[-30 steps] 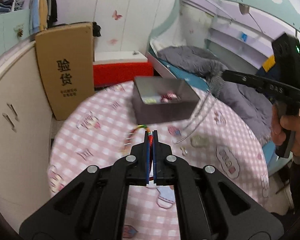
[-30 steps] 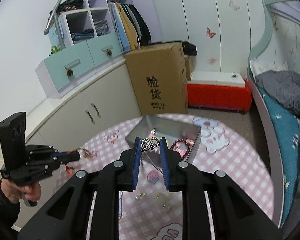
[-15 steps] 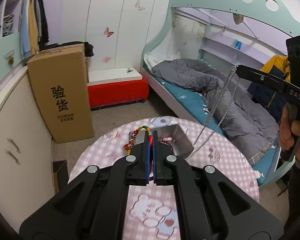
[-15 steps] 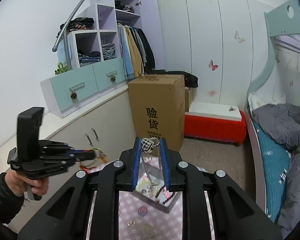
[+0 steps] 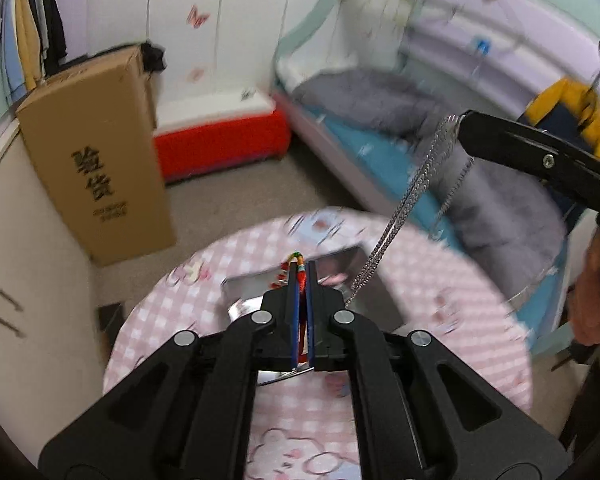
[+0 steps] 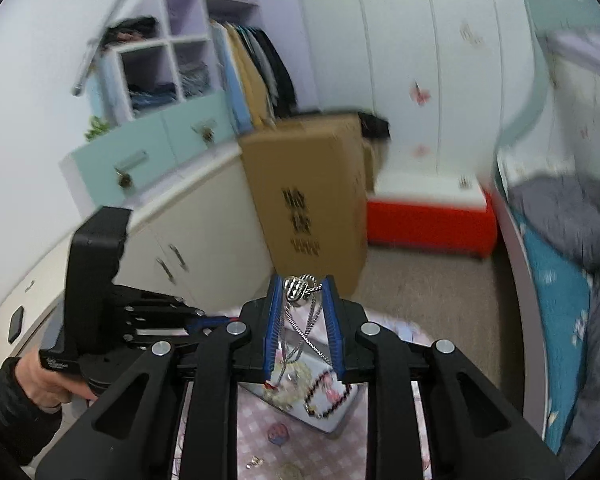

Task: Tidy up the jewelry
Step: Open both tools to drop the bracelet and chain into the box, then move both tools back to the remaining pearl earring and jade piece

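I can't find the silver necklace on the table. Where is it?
It is off the table: the silver necklace hangs from the right gripper, its chain dangling above the metal tin.

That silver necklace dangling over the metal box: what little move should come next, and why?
Probably lower the right hand-held gripper a little. It pinches the silver necklace by its pendant, and the chain's low end hangs right at the open metal box, so easing down should let the chain pool inside before release.
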Tool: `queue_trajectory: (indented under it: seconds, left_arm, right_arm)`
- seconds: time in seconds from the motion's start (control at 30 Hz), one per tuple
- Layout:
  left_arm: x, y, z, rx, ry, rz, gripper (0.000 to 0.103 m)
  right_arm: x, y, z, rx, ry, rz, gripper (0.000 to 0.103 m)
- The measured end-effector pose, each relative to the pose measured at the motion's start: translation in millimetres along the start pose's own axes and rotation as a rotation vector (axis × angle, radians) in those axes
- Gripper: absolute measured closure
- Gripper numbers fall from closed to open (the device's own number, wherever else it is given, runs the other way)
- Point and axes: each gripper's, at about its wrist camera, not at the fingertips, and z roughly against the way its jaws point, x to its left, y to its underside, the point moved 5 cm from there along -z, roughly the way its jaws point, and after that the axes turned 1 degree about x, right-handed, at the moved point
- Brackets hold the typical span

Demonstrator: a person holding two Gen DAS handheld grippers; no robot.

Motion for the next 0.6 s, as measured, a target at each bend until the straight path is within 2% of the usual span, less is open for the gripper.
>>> queue_trajectory:
  seconds: [0.03,0.1,0.13,0.17,0.2,0.3,0.33,0.4,0.43,0.47,0.53,0.6]
  left_arm:
    - [3,2,-8,0.033,-0.025,0.009,0.096]
    - [14,12,-19,0.083,-0.085,0.055,0.096]
    - [19,16,-19,0.088,-0.115,0.068,0.096]
    - [23,18,-18,0.087,-0.139,0.071,0.096]
    - [25,21,-16,0.079,-0.167,0.068,0.096]
    - [28,23,-4,0.031,-0.197,0.066,0.096]
    - [28,24,1,0.016,-0.200,0.070,0.093]
    - [29,23,14,-0.021,-0.201,0.086,0.060]
    - [29,23,21,-0.048,-0.200,0.095,0.014]
    - [28,22,35,-0.120,-0.191,0.106,0.006]
    - [25,23,64,-0.282,-0.129,0.125,0.006]
    - [25,25,80,-0.339,-0.109,0.148,0.006]
  right_arm:
    - [-6,5,-7,0.022,0.013,-0.021,0.074]
    - [-15,15,-14,0.044,0.029,-0.061,0.043]
    - [-20,21,-14,0.042,0.030,-0.087,0.033]
    - [-24,25,-11,0.027,0.030,-0.114,0.019]
    - [-28,29,-7,0.012,0.027,-0.140,0.014]
    - [-34,33,4,-0.014,0.032,-0.181,0.008]
    - [-36,32,7,-0.024,0.036,-0.190,0.008]
    - [-38,34,16,-0.041,0.036,-0.217,0.008]
    - [-40,33,17,-0.047,0.038,-0.228,0.008]
    - [-41,34,21,-0.052,0.042,-0.237,0.008]
    - [-43,36,26,-0.062,0.046,-0.244,0.008]
    - [-44,40,33,-0.072,0.045,-0.247,0.008]
